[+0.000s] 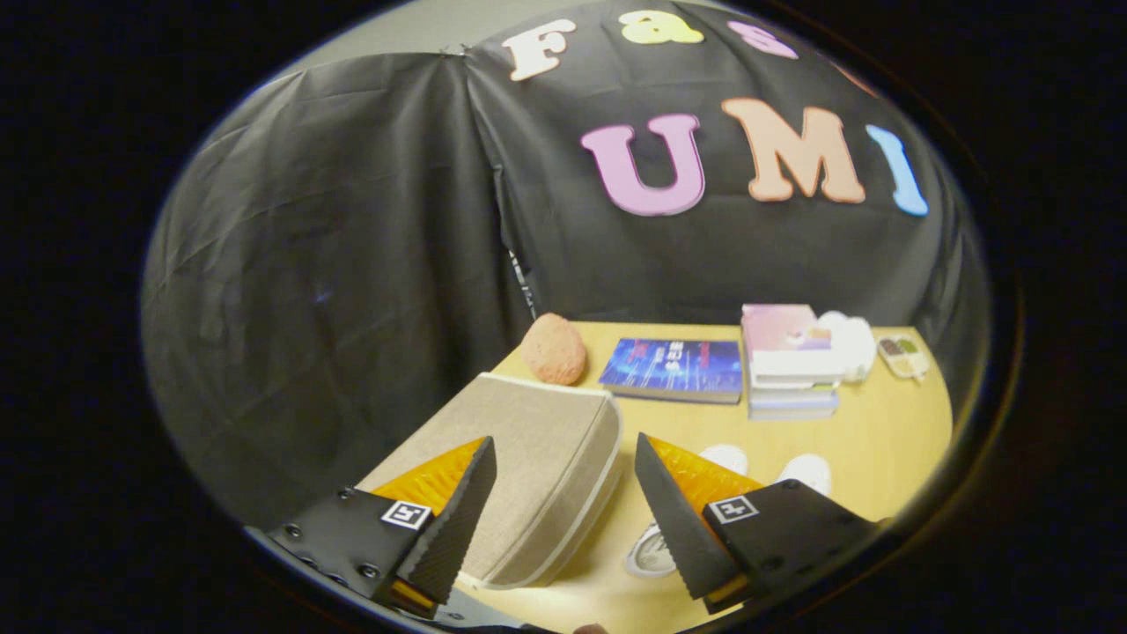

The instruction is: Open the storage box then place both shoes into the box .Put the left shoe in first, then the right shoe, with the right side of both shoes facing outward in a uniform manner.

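The right finger point(682, 519) of the spread, empty gripper point(563, 511) hides most of both white shoes point(726, 458), and the small tray's point(902, 357) contents are too tiny to tell.

Wooden table point(889, 431), pinkish sponge-like lump point(553, 349), blue book point(673, 370) lying flat, stack of books point(788, 361), small tray point(903, 356) beyond.

A booth with black cloth walls point(352, 246), creased and meeting at a seam. A strip of pale wall point(414, 31) shows above the cloth. Against the cloth stands a yellow wooden table point(880, 440), evenly lit. On the table's far side lie a blue book point(673, 368), a stack of books point(788, 361) just right of it, and a rough pinkish stone point(553, 349) to its left.
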Demonstrator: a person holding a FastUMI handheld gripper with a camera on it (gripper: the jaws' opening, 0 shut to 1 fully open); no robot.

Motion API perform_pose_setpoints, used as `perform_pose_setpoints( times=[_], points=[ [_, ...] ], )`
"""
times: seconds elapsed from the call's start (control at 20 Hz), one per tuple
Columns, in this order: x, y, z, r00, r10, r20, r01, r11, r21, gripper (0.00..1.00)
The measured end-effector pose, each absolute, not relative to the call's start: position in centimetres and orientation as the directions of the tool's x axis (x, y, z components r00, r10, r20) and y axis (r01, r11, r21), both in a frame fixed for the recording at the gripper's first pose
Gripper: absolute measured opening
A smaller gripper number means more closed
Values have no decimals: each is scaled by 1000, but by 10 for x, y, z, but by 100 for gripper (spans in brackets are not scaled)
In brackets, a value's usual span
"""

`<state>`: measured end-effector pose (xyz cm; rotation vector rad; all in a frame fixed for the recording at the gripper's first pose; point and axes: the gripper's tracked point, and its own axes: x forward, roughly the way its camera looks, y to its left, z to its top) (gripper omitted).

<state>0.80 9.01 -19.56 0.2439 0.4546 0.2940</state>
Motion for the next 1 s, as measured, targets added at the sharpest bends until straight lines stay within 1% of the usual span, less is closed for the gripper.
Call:
perform_pose_setpoints(
  times=[0.1,0.2,0.35,0.55,0.75,1.0],
  points=[
    [9,96,-212,824,382,-417,-193,883,428,98],
    [7,98,-230,799,418,-433,-135,825,548,98],
    [11,97,-254,775,459,-434,-62,738,671,99],
    [11,101,-272,759,522,-389,5,592,806,99],
    [12,106,-284,765,558,-323,66,431,900,99],
    [8,115,-296,754,600,-266,115,277,954,99]
  ],
)
